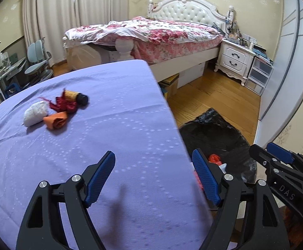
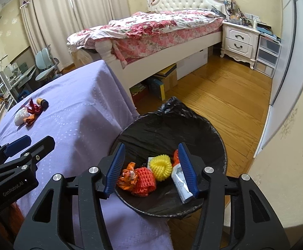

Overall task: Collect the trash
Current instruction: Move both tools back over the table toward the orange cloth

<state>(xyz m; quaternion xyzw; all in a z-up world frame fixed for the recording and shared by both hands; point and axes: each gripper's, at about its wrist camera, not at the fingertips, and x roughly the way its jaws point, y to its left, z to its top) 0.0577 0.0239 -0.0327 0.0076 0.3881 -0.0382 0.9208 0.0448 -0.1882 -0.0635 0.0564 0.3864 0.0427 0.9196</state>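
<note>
Right wrist view, right claw [image 2: 151, 167]: jaws apart, nothing between the pads, hanging over the bin.
Bin [image 2: 218, 135]: round, lined with a black bag, standing on the wood floor just beside the bench edge.
Bin contents: a yellow foam net [image 2: 160, 167], a red foam net [image 2: 144, 181], a crumpled orange wrapper [image 2: 127, 176] and a white packet [image 2: 180, 184] lying at the bottom.
Left wrist view, left claw [image 1: 153, 179]: jaws wide apart, empty, above the near right edge of the bench, with the right-hand blue pad [image 1: 205, 177] over the bin side.
Bench [image 1: 109, 125]: covered with a lilac cloth, bare under the claw.
Trash left on bench: a small heap at the far left, well apart from both claws; a white wad [image 1: 34, 114], an orange scrap [image 1: 56, 119], a dark red crumpled piece [image 1: 63, 104] and a small bottle with a black cap [image 1: 77, 98], all touching or nearly so.
Between heap and bin: open cloth only.
Beyond: a bed [image 1: 151, 35] with floral bedding, a white nightstand [image 1: 234, 59], curtains [image 1: 57, 10] and a desk chair [image 1: 38, 60].
</note>
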